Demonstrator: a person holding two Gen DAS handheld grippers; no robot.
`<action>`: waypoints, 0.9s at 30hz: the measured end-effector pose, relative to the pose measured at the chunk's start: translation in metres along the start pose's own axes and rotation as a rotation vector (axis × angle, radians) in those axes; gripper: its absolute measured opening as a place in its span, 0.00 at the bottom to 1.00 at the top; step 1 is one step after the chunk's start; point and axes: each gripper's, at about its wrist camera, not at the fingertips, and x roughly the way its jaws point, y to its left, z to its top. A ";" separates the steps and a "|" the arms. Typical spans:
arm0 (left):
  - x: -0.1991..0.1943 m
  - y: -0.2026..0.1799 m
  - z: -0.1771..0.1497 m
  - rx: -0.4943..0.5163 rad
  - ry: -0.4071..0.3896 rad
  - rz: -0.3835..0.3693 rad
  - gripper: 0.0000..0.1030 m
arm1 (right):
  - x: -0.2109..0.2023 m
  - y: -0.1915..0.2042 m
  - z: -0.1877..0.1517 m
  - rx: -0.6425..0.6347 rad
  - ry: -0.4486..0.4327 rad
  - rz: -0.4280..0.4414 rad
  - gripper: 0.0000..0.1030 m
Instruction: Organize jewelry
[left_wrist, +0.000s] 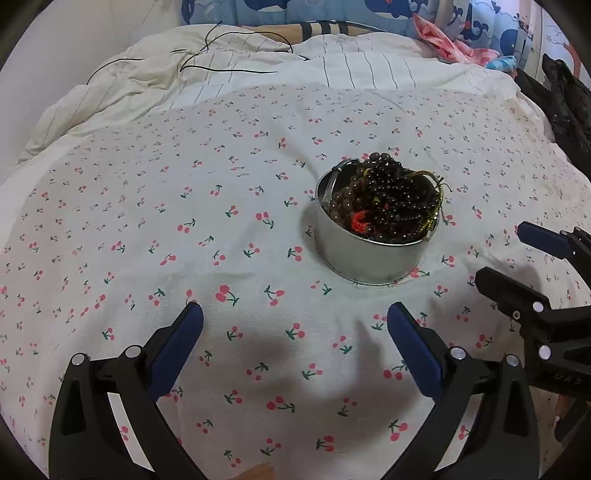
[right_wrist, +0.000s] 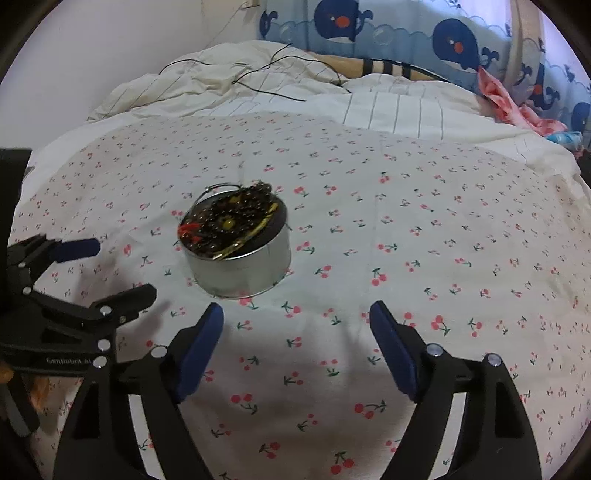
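A round metal tin (left_wrist: 373, 258) stands on a cherry-print cloth (left_wrist: 184, 221). It is heaped with dark bead strings (left_wrist: 391, 195), a red piece and yellow cord, with a silver bangle at its rim. My left gripper (left_wrist: 295, 314) is open and empty, just short of the tin. In the right wrist view the tin (right_wrist: 243, 269) sits ahead to the left, and my right gripper (right_wrist: 297, 314) is open and empty near it. Each gripper shows in the other's view: the right one (left_wrist: 506, 254) and the left one (right_wrist: 122, 269), both open.
The cloth (right_wrist: 406, 240) lies over a bed. A rumpled striped duvet (left_wrist: 258, 70) with thin black cords (left_wrist: 221, 48) lies behind. A whale-print curtain (right_wrist: 406, 33) and pink fabric (right_wrist: 509, 103) are at the back right. A dark object (left_wrist: 569, 107) is at the far right.
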 end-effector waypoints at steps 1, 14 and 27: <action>-0.002 -0.001 -0.001 -0.002 -0.006 0.000 0.93 | -0.001 -0.001 0.000 0.009 -0.003 -0.021 0.81; -0.018 -0.002 0.000 -0.036 -0.084 0.049 0.93 | -0.014 0.002 -0.008 0.099 -0.022 -0.050 0.93; -0.017 -0.009 -0.002 -0.008 -0.101 0.059 0.93 | -0.010 -0.008 -0.006 0.095 -0.028 -0.080 0.93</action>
